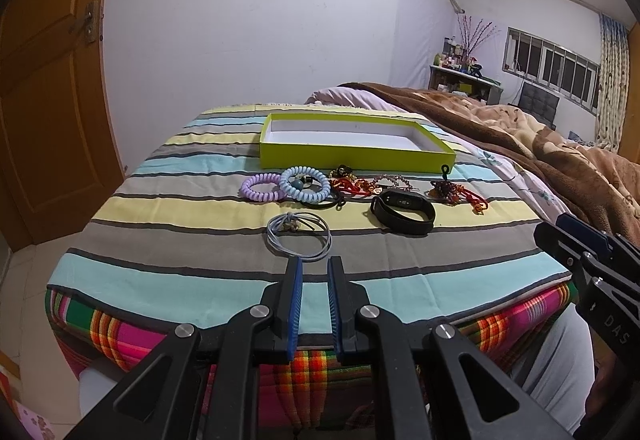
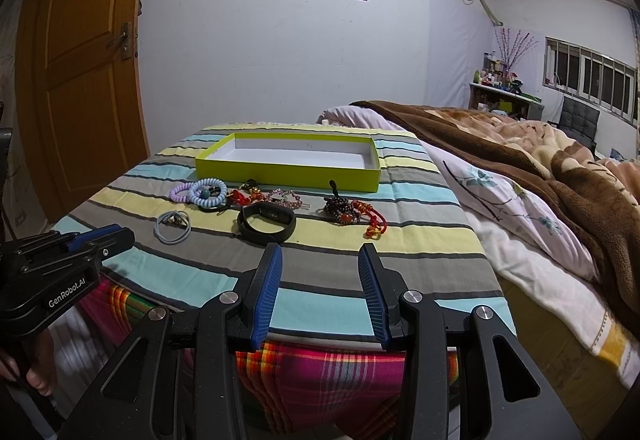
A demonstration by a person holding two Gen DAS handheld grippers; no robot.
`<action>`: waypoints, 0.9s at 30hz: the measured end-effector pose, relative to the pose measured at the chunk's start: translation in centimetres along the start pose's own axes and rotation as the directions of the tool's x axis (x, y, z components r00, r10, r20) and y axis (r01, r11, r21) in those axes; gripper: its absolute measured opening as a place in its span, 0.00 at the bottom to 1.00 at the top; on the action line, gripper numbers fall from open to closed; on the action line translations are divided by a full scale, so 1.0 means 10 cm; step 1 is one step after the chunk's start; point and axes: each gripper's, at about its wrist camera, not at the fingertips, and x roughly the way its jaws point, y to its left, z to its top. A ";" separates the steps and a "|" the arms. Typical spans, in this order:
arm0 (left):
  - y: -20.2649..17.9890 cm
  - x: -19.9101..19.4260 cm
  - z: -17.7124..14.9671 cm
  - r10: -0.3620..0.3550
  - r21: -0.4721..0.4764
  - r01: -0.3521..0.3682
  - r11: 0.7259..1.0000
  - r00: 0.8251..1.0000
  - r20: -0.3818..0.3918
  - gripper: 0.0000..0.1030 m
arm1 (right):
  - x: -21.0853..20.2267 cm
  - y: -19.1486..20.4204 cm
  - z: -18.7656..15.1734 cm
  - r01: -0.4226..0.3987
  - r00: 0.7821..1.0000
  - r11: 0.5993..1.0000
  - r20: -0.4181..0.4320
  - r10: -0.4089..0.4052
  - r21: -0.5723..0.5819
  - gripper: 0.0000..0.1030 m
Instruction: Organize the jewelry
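Note:
An empty lime-green box lies open at the back of a striped cloth. In front of it lie a purple coil band, a blue coil band, red cord pieces, a dark bead bracelet, a black wristband and a grey cord loop. My left gripper is open and empty, just short of the grey loop. My right gripper is open and empty, near the wristband.
The striped cloth covers a plaid-sided stand. A bed with a brown blanket lies to the right. A wooden door is at the left. The other gripper shows in each view.

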 end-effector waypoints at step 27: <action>0.33 0.88 0.27 0.015 -0.061 -0.025 0.998 0.987 -0.161 0.20 | 0.82 -0.28 0.29 -0.046 0.989 0.999 -0.141 0.050 0.025 0.39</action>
